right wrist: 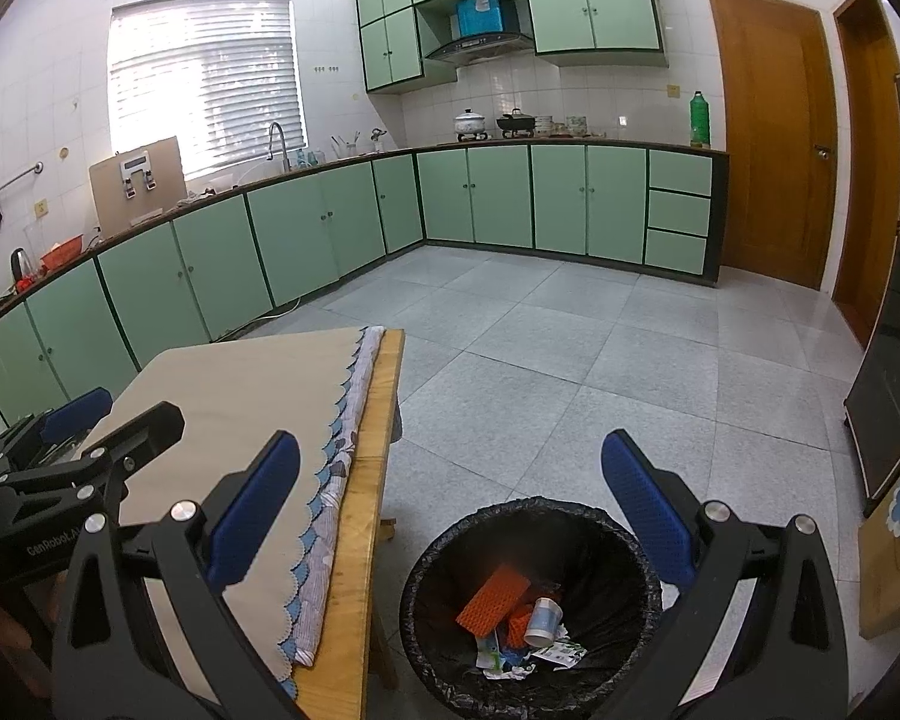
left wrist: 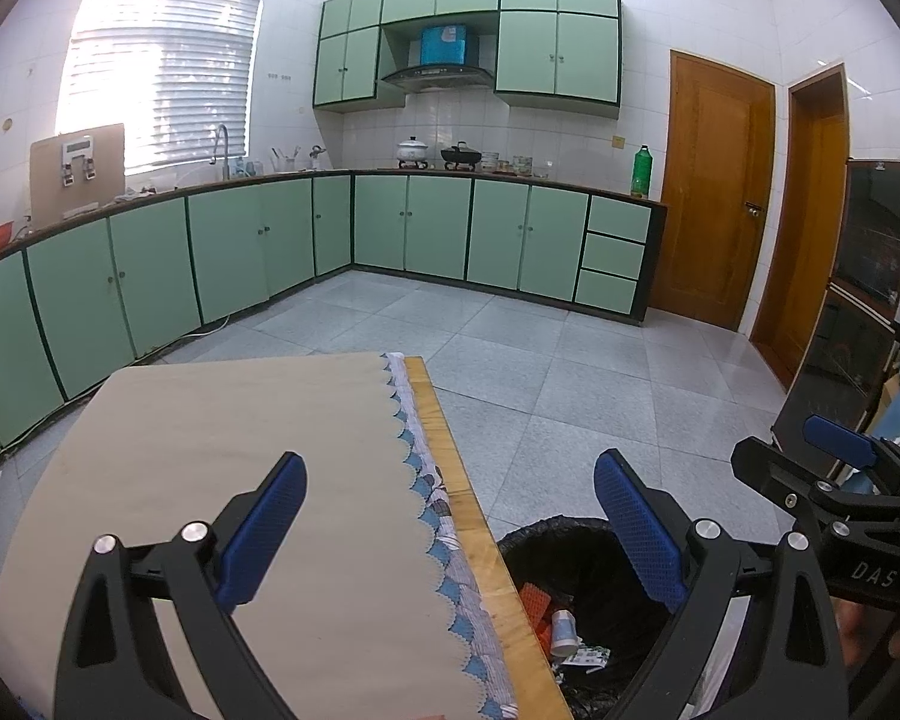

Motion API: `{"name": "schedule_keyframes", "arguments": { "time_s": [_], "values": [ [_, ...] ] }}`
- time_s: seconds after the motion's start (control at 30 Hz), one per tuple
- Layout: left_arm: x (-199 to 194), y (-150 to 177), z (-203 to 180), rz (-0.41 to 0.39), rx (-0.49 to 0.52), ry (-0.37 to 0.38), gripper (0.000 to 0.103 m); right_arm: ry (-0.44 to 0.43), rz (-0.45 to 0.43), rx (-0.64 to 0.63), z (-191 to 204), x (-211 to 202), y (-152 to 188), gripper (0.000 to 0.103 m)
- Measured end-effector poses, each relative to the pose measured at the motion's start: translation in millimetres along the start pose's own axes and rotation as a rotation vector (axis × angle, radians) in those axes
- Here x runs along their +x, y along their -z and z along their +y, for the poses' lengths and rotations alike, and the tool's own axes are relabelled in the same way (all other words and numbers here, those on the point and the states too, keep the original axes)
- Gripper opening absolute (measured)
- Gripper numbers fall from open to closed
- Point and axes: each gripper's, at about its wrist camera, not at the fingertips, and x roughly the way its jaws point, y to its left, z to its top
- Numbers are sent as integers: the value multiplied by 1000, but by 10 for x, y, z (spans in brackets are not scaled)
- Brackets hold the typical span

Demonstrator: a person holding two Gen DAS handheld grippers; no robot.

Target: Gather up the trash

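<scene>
The left gripper (left wrist: 450,534) is holding its two blue fingers (left wrist: 264,531) wide apart, with nothing between them. The right gripper (right wrist: 450,516) is doing the same, its fingers (right wrist: 645,507) spread wide. Both are hanging side by side, pointing forward and a little down.

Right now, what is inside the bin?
In the bin: an orange ridged piece, a white cup on its side, and torn paper scraps. Whatever lies beneath them is hidden.
</scene>
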Motion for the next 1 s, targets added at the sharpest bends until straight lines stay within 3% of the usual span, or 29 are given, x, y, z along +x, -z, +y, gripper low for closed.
{"name": "schedule_keyframes", "arguments": {
  "time_s": [1.0],
  "values": [
    [15, 9, 10, 2, -1, -4, 95, 0, 2, 2, 2, 7, -1, 98]
  ]
}}
